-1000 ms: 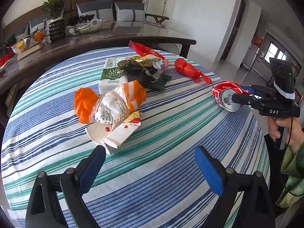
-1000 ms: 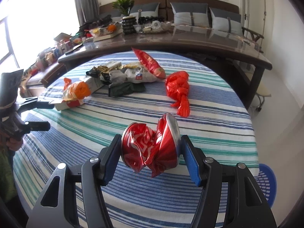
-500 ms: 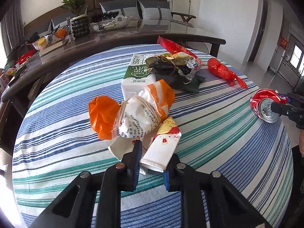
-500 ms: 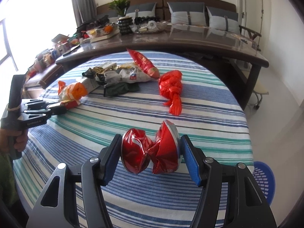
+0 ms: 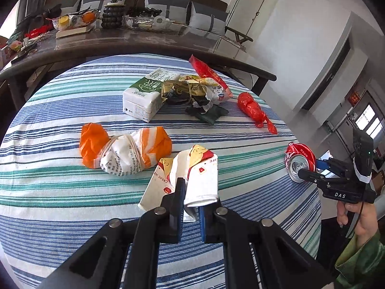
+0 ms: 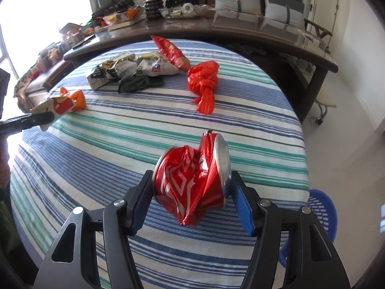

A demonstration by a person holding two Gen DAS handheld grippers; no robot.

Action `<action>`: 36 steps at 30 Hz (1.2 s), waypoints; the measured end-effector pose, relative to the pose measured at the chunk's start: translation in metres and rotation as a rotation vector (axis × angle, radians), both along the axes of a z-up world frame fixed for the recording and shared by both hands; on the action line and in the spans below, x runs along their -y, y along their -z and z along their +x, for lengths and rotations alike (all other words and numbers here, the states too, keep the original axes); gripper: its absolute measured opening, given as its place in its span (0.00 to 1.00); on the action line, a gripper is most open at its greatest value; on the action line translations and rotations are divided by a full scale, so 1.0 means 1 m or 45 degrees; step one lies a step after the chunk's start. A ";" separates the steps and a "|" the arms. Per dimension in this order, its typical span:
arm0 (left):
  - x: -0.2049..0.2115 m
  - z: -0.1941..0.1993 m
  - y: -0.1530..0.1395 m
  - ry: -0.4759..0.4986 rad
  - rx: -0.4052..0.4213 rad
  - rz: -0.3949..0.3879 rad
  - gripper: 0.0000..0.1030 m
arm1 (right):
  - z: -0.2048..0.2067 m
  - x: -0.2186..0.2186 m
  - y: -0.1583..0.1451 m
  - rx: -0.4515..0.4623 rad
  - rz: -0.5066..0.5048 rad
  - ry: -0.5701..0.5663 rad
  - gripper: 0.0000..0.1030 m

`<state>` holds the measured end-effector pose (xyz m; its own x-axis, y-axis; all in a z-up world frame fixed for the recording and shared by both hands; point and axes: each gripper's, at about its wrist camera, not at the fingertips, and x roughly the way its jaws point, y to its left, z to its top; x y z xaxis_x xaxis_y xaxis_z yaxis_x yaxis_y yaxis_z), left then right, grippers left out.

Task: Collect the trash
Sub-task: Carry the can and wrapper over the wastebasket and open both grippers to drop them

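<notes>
My left gripper (image 5: 191,201) is shut on a white and red paper wrapper (image 5: 192,178) and holds it just above the striped tablecloth (image 5: 60,192). My right gripper (image 6: 192,193) is shut on a crushed red can (image 6: 192,178) near the table's right edge; the can also shows in the left wrist view (image 5: 300,162). An orange and white tied bag (image 5: 125,149), a green and white milk carton (image 5: 149,94), a pile of crumpled wrappers (image 5: 195,91) and a knotted red bag (image 6: 204,82) lie on the table.
A blue perforated basket (image 6: 320,214) stands on the floor beyond the table's right edge. A dark curved counter (image 6: 240,26) with a plant, bowls and clutter runs behind the table. A sofa with grey cushions stands at the back.
My left gripper closed on the paper wrapper and lifted it slightly. My right gripper keeps the can and has drifted a little toward the table's right edge.
</notes>
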<state>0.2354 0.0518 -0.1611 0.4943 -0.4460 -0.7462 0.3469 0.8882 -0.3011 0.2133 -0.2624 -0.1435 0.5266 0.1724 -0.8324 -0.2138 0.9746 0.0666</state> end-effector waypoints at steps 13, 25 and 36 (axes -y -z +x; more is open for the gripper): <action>0.060 -0.018 0.010 0.037 0.025 0.046 0.10 | 0.000 0.020 -0.003 -0.007 0.083 0.083 0.82; 0.100 -0.030 0.007 0.088 0.044 0.033 0.10 | -0.002 0.033 -0.013 0.029 0.122 0.152 0.60; 0.185 -0.036 -0.015 0.211 0.056 0.010 0.10 | -0.015 0.077 -0.030 0.082 0.302 0.227 0.60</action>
<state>0.1996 -0.1335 -0.1457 0.4468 -0.5185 -0.7291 0.5018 0.8199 -0.2756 0.1986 -0.3397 -0.1136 0.6165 0.2579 -0.7439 -0.0517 0.9560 0.2886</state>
